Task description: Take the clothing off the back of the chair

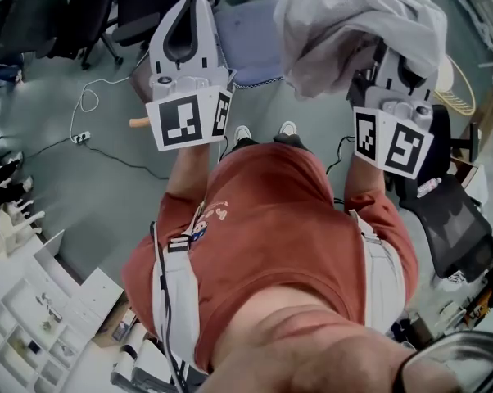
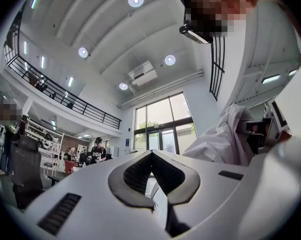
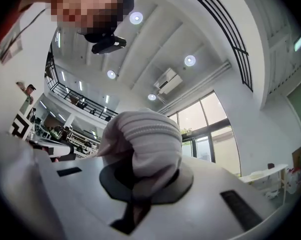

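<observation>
A pale grey garment (image 1: 353, 19) hangs bunched in the air at the upper right of the head view. My right gripper (image 3: 149, 171) is shut on a ribbed fold of the garment (image 3: 145, 144), and the cloth covers its jaw tips. Its marker cube (image 1: 392, 142) shows below the cloth. My left gripper (image 1: 193, 0) is raised at the upper left, shut with nothing in it, apart from the cloth. From the left gripper (image 2: 151, 153), the garment (image 2: 223, 141) shows off to the right. A black mesh chair (image 1: 447, 219) stands below the right gripper.
A chair with a blue seat (image 1: 246, 43) stands ahead between the grippers, and black office chairs (image 1: 83, 15) stand at the upper left. A white cable with a power strip (image 1: 81, 137) lies on the floor. White shelving (image 1: 33, 318) fills the lower left.
</observation>
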`<state>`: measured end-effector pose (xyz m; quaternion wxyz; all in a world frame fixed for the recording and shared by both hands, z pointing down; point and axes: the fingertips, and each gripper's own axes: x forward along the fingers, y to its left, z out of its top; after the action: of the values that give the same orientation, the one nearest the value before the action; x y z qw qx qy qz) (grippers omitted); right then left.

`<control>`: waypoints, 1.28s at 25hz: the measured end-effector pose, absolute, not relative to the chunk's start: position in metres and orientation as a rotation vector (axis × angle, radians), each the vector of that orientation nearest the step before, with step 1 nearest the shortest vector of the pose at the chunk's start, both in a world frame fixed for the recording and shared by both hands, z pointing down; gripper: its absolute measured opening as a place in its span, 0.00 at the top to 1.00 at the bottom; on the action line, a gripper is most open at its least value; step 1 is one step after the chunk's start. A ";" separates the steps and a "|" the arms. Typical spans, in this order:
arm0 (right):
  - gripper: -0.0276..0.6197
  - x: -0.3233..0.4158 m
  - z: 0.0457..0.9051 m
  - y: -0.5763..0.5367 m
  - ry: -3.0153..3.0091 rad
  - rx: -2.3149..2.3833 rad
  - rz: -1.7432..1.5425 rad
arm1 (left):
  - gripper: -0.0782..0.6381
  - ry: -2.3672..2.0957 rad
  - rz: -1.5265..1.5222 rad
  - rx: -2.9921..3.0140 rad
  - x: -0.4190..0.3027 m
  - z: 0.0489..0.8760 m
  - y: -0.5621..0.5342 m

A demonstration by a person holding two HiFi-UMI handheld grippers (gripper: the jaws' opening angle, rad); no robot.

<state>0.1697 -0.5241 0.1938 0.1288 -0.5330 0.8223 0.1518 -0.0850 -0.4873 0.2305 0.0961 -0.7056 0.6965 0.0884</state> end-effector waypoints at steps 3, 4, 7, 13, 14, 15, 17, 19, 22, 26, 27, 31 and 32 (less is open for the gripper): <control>0.91 0.171 0.186 -0.525 2.380 -1.523 0.420 | 0.87 2.070 0.287 -2.089 -0.085 0.222 -0.483; 0.91 0.171 0.185 -0.525 2.379 -1.520 0.417 | 0.87 2.072 0.281 -2.079 -0.085 0.220 -0.482; 0.91 0.166 0.186 -0.527 2.392 -1.509 0.410 | 0.87 2.079 0.273 -2.070 -0.089 0.219 -0.481; 0.91 0.156 0.192 -0.530 2.425 -1.512 0.422 | 0.87 2.098 0.241 -2.055 -0.094 0.223 -0.480; 0.91 0.155 0.193 -0.531 2.431 -1.513 0.424 | 0.87 2.099 0.236 -2.055 -0.094 0.224 -0.480; 0.91 0.154 0.194 -0.531 2.436 -1.514 0.424 | 0.87 2.101 0.233 -2.057 -0.094 0.225 -0.480; 0.91 0.150 0.196 -0.532 2.444 -1.514 0.422 | 0.87 2.101 0.223 -2.057 -0.096 0.226 -0.481; 0.91 0.148 0.197 -0.534 2.451 -1.512 0.425 | 0.87 2.099 0.219 -2.057 -0.096 0.227 -0.483; 0.91 0.146 0.199 -0.535 2.462 -1.505 0.424 | 0.87 2.102 0.222 -2.062 -0.096 0.228 -0.483; 0.91 0.145 0.197 -0.533 2.463 -1.495 0.425 | 0.87 2.112 0.224 -2.076 -0.096 0.231 -0.485; 0.91 0.144 0.198 -0.533 2.466 -1.493 0.427 | 0.87 2.115 0.222 -2.076 -0.096 0.232 -0.485; 0.91 0.144 0.199 -0.534 2.477 -1.495 0.434 | 0.87 2.112 0.220 -2.081 -0.092 0.231 -0.485; 0.91 0.144 0.199 -0.533 2.479 -1.494 0.437 | 0.87 2.108 0.220 -2.083 -0.091 0.231 -0.486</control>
<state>0.1440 -0.5331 0.1994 0.1071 -0.5074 0.8420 0.1483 -0.0914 -0.4855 0.2309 0.0847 -0.6984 0.7068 0.0739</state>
